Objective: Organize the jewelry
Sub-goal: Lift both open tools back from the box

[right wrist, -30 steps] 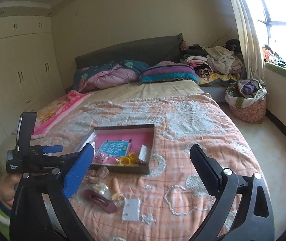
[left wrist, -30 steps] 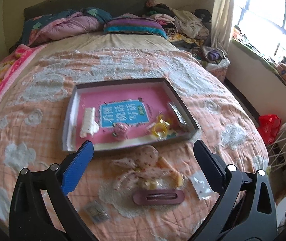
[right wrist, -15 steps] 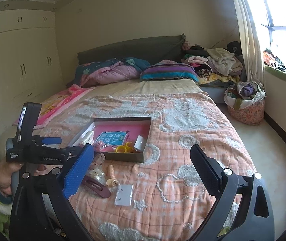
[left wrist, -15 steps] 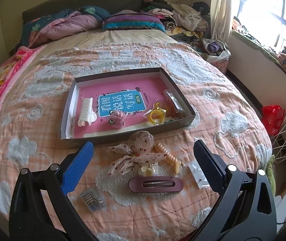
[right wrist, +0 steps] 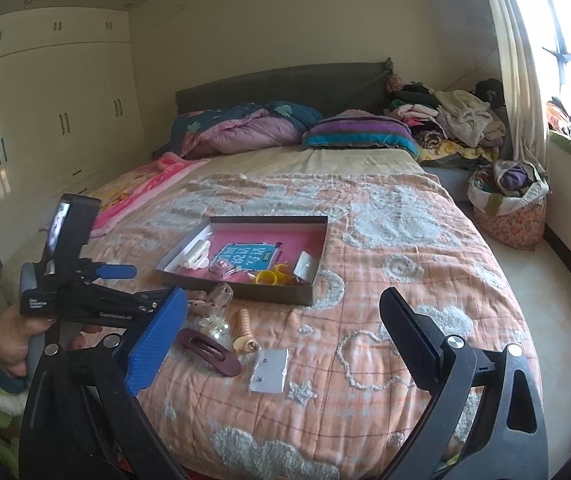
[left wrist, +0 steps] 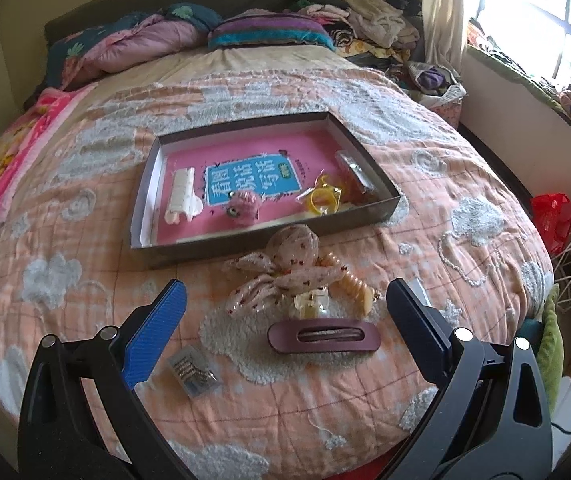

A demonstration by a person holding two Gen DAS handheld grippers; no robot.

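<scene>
1. Over the last second we pulled the left gripper [left wrist: 281, 304] back toward the foot of the bed [left wrist: 85, 264], so more of the loose pieces came into view.
2. Both grippers were empty with jaws wide apart; the right gripper [right wrist: 283, 320] hung further back.
3. The box [left wrist: 269, 240] already held a white claw clip [left wrist: 183, 196], a pink plush piece [left wrist: 243, 208] and yellow rings [left wrist: 323, 200].
4. Outside it, just in front, lay a floral scrunchie [left wrist: 289, 260], a maroon hair clip [left wrist: 323, 336], a spiral tie [left wrist: 355, 288], and what looked like packeted pins [left wrist: 193, 368].
5. We judged the clip the nearest pick.
</scene>
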